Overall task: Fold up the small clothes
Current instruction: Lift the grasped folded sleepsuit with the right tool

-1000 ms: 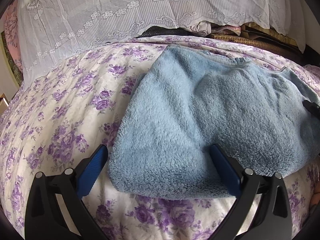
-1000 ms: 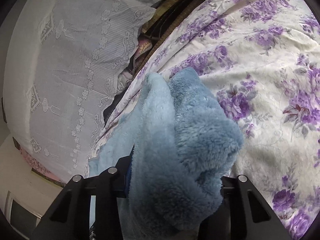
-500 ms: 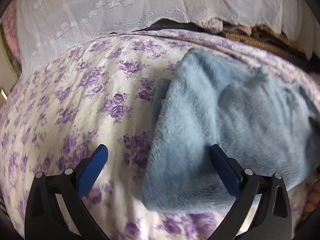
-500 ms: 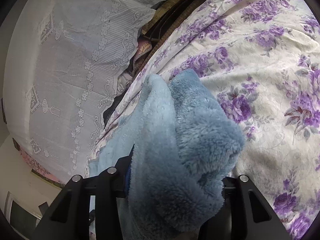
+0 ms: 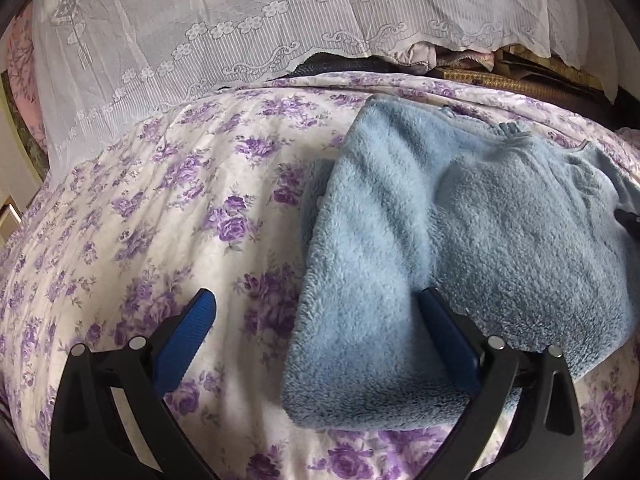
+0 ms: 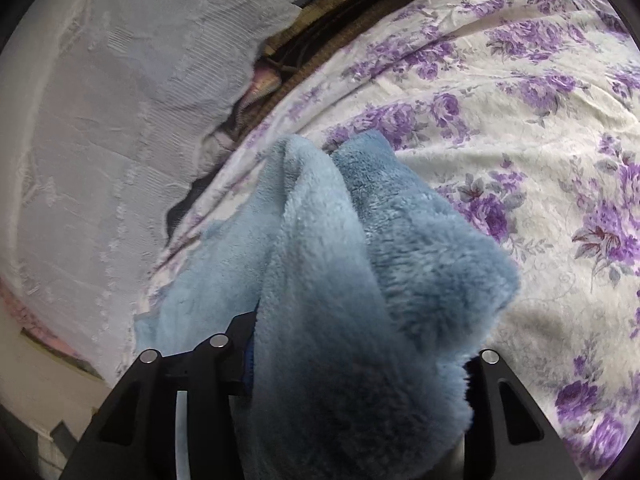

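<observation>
A fluffy light-blue fleece garment [image 5: 440,240] lies folded on the purple-flowered bedspread [image 5: 160,208]. My left gripper [image 5: 316,320] is open and empty, low over the bed; its right finger [image 5: 444,328] rests on the garment's near edge and its left finger [image 5: 188,328] is over the bedspread. My right gripper [image 6: 356,364] is shut on a bunched part of the same garment [image 6: 352,280], which hides its fingertips and drapes away toward the bed's far edge.
A white lace curtain [image 5: 240,32] hangs behind the bed, also in the right wrist view [image 6: 100,120]. Dark and woven clutter [image 5: 500,72] sits under the curtain at the bed's far edge. Flowered bedspread [image 6: 520,100] stretches to the right of the right gripper.
The left gripper has shifted left, so the garment now sits to its right rather than between the fingers. The right gripper has lifted the bunched fleece slightly.
</observation>
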`<state>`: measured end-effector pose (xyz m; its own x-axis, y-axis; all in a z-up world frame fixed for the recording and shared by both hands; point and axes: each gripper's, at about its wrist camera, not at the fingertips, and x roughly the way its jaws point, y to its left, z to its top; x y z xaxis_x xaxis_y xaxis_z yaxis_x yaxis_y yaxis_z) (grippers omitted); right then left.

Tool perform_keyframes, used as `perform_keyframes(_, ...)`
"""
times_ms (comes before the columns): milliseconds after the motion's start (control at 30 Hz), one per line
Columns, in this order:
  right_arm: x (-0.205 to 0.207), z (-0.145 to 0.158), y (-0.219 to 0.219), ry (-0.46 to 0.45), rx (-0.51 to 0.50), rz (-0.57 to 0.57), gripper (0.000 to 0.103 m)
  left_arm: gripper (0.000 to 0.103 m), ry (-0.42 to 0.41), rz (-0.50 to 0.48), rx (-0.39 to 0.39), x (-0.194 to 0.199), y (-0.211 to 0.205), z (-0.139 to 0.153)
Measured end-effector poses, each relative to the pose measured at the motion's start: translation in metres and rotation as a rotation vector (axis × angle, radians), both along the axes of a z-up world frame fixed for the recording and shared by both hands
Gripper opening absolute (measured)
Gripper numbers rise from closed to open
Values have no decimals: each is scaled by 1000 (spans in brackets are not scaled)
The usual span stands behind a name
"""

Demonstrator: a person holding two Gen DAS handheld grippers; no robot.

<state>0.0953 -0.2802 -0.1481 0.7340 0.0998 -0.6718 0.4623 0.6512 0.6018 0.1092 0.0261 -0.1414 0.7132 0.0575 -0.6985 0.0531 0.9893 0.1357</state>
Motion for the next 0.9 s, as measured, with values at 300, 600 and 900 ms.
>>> perform_keyframes(300,-6,-3,27,-17,-115,-202,44,99,17,0,-17,3,3,-2)
perform_keyframes(600,-14,13,22,-114,-80,-148,35,99,10,-1,-15,1,3,0)
perform_keyframes(900,-8,36,34,-177,-127,-86,34,99,15,4,-31,0,6,3)
